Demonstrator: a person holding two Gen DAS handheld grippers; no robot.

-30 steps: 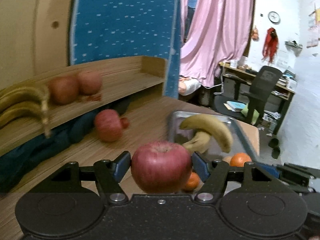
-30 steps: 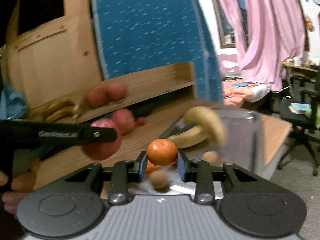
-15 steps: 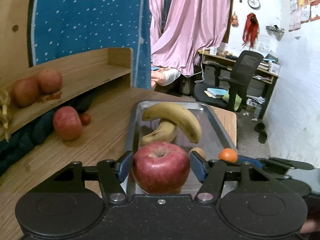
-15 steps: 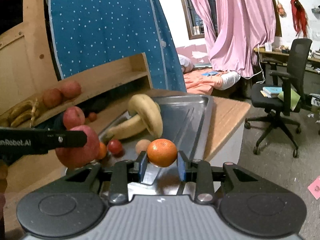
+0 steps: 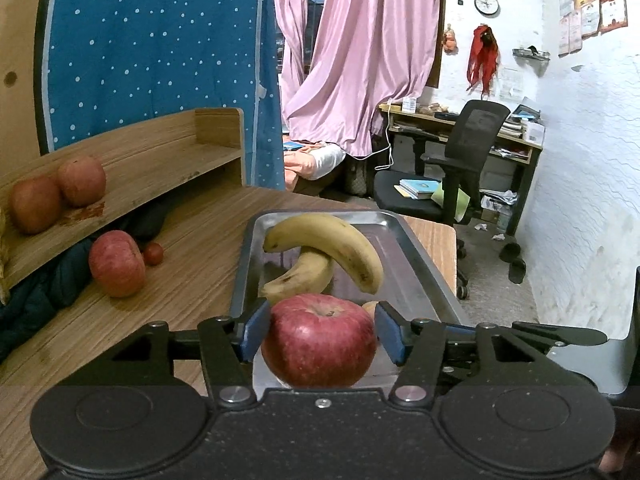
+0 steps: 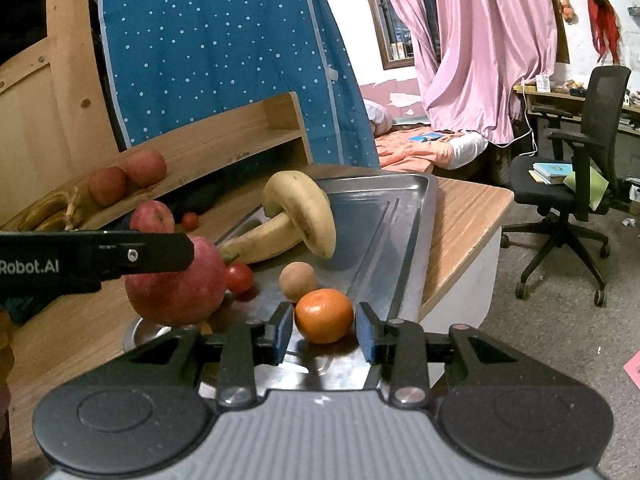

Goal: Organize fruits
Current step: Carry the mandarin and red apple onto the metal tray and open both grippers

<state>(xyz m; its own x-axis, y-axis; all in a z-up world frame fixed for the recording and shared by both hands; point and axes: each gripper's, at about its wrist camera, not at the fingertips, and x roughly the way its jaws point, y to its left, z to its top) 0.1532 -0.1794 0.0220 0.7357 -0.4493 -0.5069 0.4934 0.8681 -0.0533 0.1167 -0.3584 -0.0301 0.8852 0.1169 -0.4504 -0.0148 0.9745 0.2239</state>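
My left gripper (image 5: 319, 334) is shut on a red apple (image 5: 319, 340) and holds it over the near end of the metal tray (image 5: 420, 264). It also shows in the right wrist view, where the apple (image 6: 176, 284) hangs just above the tray. My right gripper (image 6: 323, 326) has opened; small gaps show on both sides of the orange (image 6: 324, 315), which rests on the tray (image 6: 400, 216). Two bananas (image 5: 332, 248) lie crossed in the tray, with a brown round fruit (image 6: 298, 276) and a small tomato (image 6: 239, 278) near them.
A wooden shelf (image 5: 160, 160) at the left carries two apples (image 5: 60, 192) and bananas (image 6: 52, 210). Another apple (image 5: 117, 268) and a small tomato (image 5: 153, 254) lie on the wooden table (image 5: 192, 240). The table edge (image 6: 468, 248) drops off at the right toward an office chair (image 6: 580, 176).
Both grippers came down to the tray's near end. My right gripper's jaws opened and the orange now sits on the tray. My left gripper still holds the apple.
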